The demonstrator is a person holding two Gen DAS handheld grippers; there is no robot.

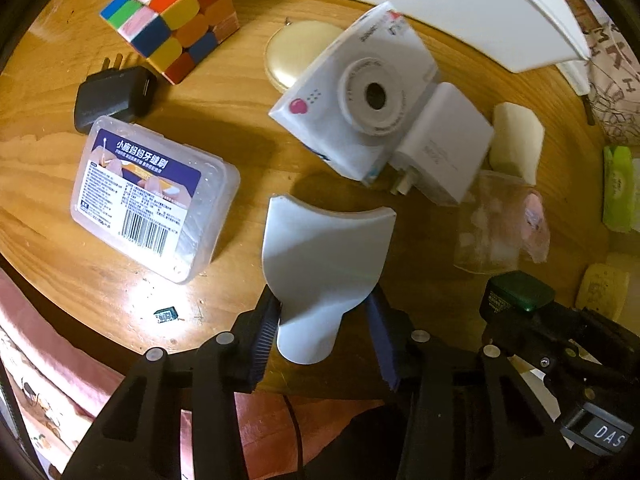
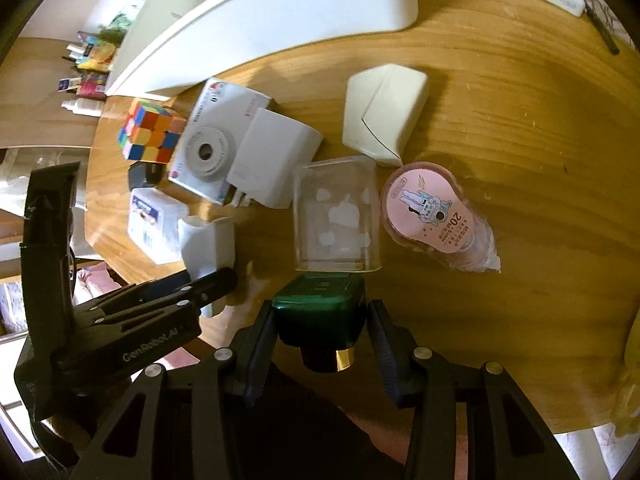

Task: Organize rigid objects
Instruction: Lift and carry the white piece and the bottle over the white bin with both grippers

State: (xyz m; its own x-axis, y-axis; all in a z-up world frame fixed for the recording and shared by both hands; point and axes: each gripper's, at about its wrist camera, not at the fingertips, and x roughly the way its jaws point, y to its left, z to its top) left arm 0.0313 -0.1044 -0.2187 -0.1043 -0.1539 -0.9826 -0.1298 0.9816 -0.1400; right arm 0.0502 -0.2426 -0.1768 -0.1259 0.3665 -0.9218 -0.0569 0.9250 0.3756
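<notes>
My left gripper (image 1: 322,320) is shut on a white curved plastic piece (image 1: 324,256), with a pad pressing each of its narrow sides, above the wooden table (image 1: 248,128). In the right wrist view the same white piece (image 2: 206,240) shows at the left, with the left gripper's fingers (image 2: 200,286) on it. My right gripper (image 2: 320,332) is shut on a dark green square bottle (image 2: 320,308) with a gold-ringed cap, held just in front of a clear box (image 2: 336,216). The left wrist view also catches the green bottle (image 1: 520,292) at the lower right.
On the table lie a colour cube (image 1: 172,16), a black plug (image 1: 114,98), a labelled clear case (image 1: 154,200), a white toy camera (image 1: 356,96), a white charger (image 1: 440,148), a cream wedge (image 2: 384,116) and a pink tape pack (image 2: 432,216). A white tray (image 2: 280,12) stands behind them.
</notes>
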